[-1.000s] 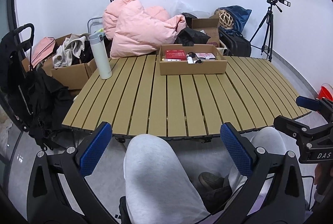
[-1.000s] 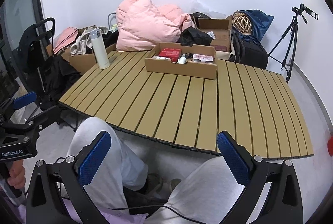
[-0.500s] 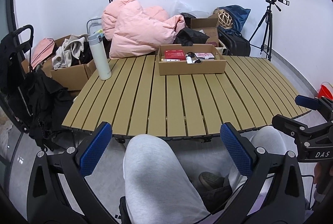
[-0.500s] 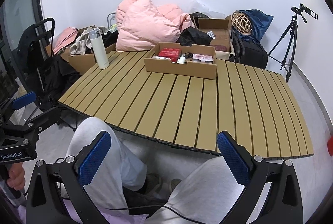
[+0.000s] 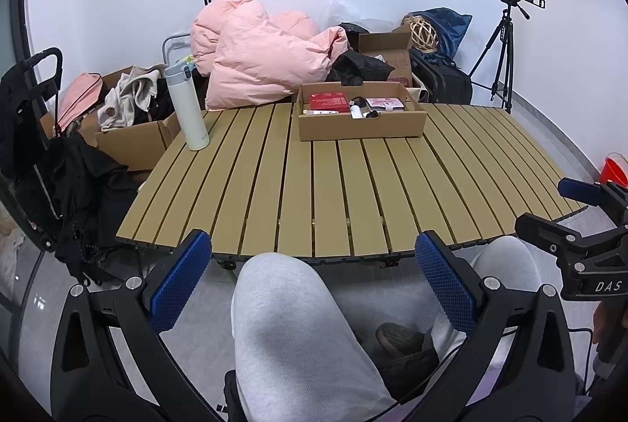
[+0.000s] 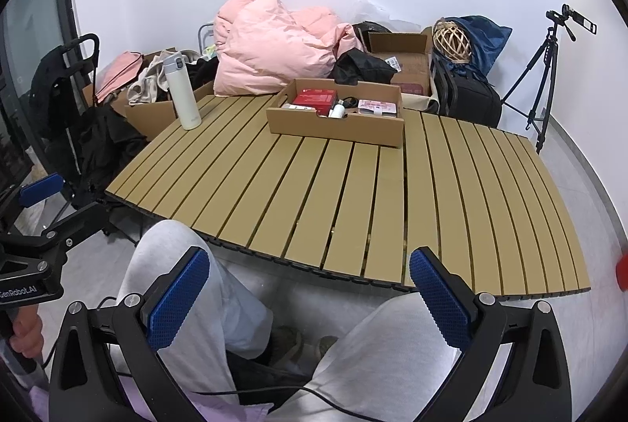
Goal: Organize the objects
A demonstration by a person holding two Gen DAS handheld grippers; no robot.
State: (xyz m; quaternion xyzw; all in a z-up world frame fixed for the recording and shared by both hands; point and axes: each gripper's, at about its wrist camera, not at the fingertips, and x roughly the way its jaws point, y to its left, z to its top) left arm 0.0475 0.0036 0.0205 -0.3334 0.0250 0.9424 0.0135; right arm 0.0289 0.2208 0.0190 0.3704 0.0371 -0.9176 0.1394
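a slatted tan wooden table (image 5: 337,182) fills the middle. on it, at twelve o'clock near the far edge, sits a shallow brown cardboard tray (image 5: 361,125), and in the tray a flat red box (image 5: 329,101) lies left, a small white cylinder (image 5: 356,112) in the middle, a pale pink packet (image 5: 385,103) right. at ten o'clock, well apart from the tray, a tall white insulated bottle (image 5: 187,108) stands upright at the table's left corner. behind the table, at twelve, a puffy pink duvet (image 5: 267,55) is heaped against the wall. at two o'clock, right of the heap, a black camera tripod (image 5: 502,49) stands on the floor.
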